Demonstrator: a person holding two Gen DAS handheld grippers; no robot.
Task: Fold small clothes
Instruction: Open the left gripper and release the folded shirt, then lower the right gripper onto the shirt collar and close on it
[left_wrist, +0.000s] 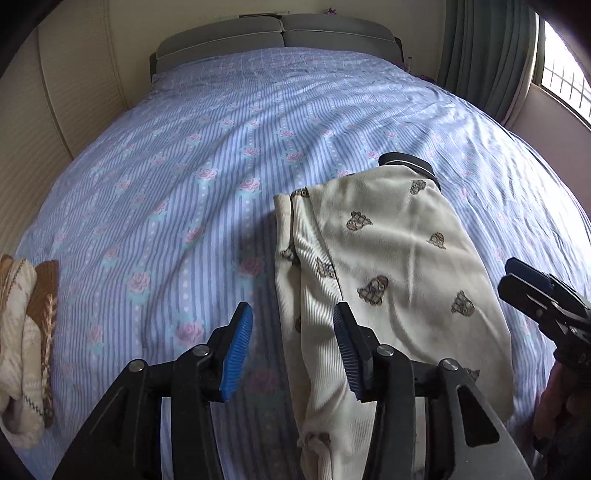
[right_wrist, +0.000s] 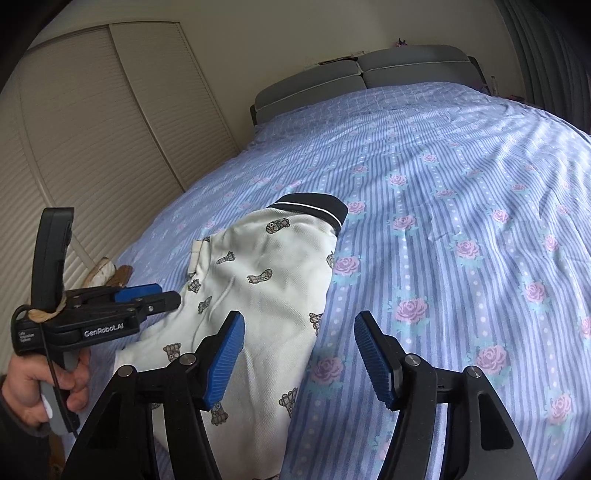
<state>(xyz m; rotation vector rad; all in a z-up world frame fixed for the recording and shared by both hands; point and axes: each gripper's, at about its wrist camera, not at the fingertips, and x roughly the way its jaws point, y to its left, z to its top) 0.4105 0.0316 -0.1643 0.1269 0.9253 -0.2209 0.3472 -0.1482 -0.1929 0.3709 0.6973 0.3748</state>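
A cream shirt (left_wrist: 399, 258) printed with small bears lies folded lengthwise on the bed, its dark collar (left_wrist: 406, 162) at the far end. My left gripper (left_wrist: 291, 350) stands open over the shirt's left edge; the cloth lies below the gap and neither pad presses on it. In the right wrist view the same shirt (right_wrist: 266, 258) reaches under my right gripper (right_wrist: 299, 354), which is open above its right edge and the sheet. The right gripper (left_wrist: 511, 277) shows at the far right of the left view. A hand (right_wrist: 22, 384) holds the left gripper (right_wrist: 168, 293).
The bed wears a blue striped sheet with pink roses (left_wrist: 184, 166). A folded brown and cream knit (left_wrist: 26, 332) lies at its left edge. Grey headboard (left_wrist: 280, 33) at the far end, louvred wardrobe doors (right_wrist: 92, 129) to the left, curtain (left_wrist: 480, 55) and window (left_wrist: 565, 74) to the right.
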